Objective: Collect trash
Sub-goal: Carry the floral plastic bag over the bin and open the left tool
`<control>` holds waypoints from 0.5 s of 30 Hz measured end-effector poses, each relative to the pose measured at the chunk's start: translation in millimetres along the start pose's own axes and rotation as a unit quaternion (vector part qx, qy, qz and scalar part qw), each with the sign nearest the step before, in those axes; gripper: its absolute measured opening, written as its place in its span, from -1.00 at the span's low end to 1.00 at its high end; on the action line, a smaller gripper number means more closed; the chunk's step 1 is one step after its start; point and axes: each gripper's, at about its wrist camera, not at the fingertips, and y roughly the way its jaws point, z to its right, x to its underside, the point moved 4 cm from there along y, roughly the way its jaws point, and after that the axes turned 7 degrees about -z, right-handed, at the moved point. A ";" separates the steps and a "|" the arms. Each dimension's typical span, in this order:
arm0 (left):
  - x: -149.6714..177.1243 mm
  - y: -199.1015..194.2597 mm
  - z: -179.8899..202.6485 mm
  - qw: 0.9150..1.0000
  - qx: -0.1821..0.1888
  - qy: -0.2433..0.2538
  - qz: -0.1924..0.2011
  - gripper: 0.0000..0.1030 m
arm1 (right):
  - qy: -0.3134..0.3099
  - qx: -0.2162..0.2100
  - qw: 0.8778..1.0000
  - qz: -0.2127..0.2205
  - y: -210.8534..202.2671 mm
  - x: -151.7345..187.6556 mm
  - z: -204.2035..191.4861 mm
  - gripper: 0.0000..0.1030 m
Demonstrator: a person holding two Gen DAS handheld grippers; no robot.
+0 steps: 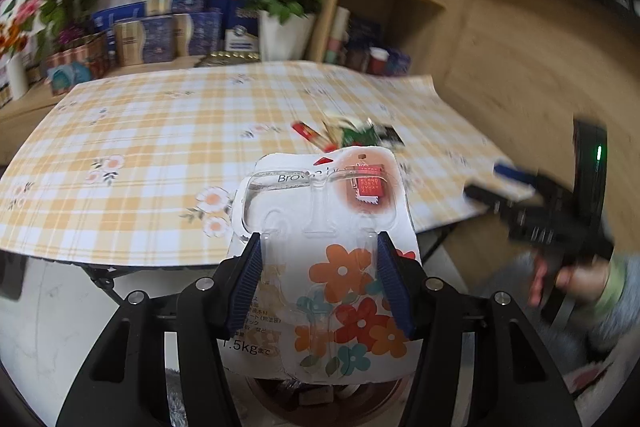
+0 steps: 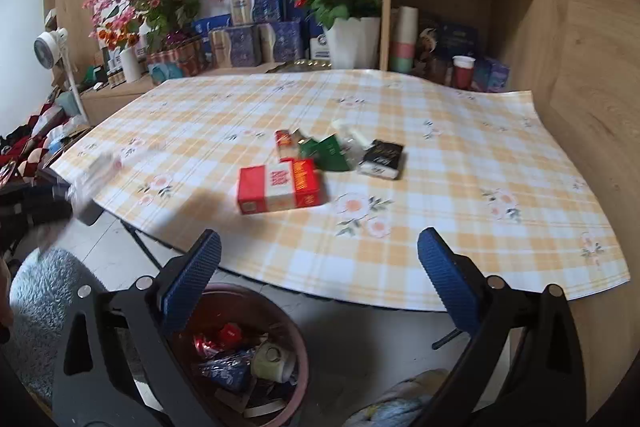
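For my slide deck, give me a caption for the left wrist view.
Left gripper clamps a flowered blister pack above the trash bin.

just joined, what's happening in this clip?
Trash pickup from a table, person with two handheld grippers. The left gripper is shut on a flowered blister-pack card, held over the brown bin on the floor, which already holds wrappers. The right gripper is open and empty, off the table's near edge above the bin. On the checked tablecloth remain a red box, a green packet, a black packet and small scraps.
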 end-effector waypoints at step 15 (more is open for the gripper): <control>43.6 48.9 42.0 0.987 0.043 0.090 -0.128 0.07 | 0.026 0.022 0.999 0.006 -6.6 10.8 26.1 0.88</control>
